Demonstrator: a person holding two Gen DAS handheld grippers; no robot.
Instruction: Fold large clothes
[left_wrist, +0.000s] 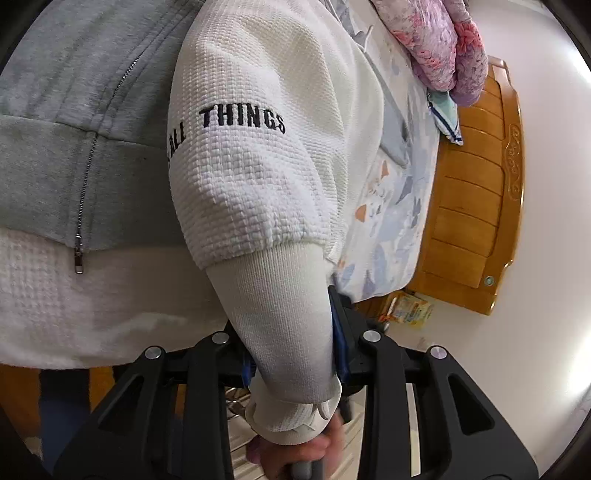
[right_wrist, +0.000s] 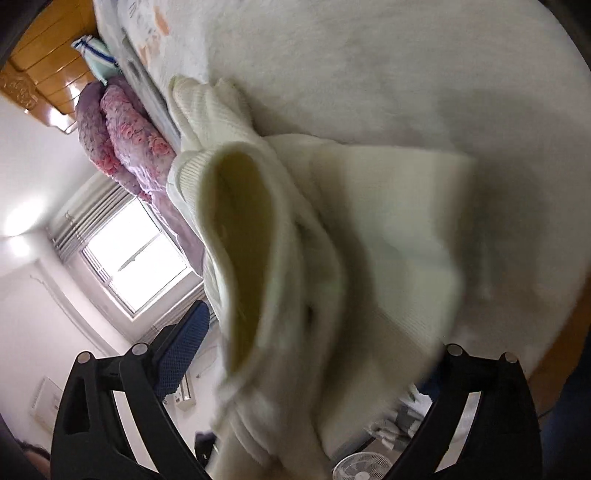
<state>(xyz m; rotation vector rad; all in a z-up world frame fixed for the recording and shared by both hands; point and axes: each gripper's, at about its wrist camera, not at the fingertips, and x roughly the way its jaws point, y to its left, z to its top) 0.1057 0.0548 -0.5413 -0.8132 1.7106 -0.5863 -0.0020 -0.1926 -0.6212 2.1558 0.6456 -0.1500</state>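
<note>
A white waffle-knit sweatshirt (left_wrist: 258, 177) with black "ALL THINGS" lettering lies over the bed. Its ribbed sleeve cuff (left_wrist: 288, 332) runs down between the fingers of my left gripper (left_wrist: 295, 354), which is shut on it. In the right wrist view the same garment shows as a blurred cream fold (right_wrist: 332, 240) with an open ribbed cuff (right_wrist: 240, 229). It passes between the fingers of my right gripper (right_wrist: 303, 369), which stand wide apart, and covers their tips.
A grey zip hoodie (left_wrist: 74, 129) lies beside the sweatshirt. A pink and purple floral quilt (left_wrist: 436, 40) and the wooden headboard (left_wrist: 476, 192) stand at the bed's far end. A window (right_wrist: 129, 266), a blue chair (right_wrist: 181, 354) and a floor fan (right_wrist: 362, 467) show beyond the bed.
</note>
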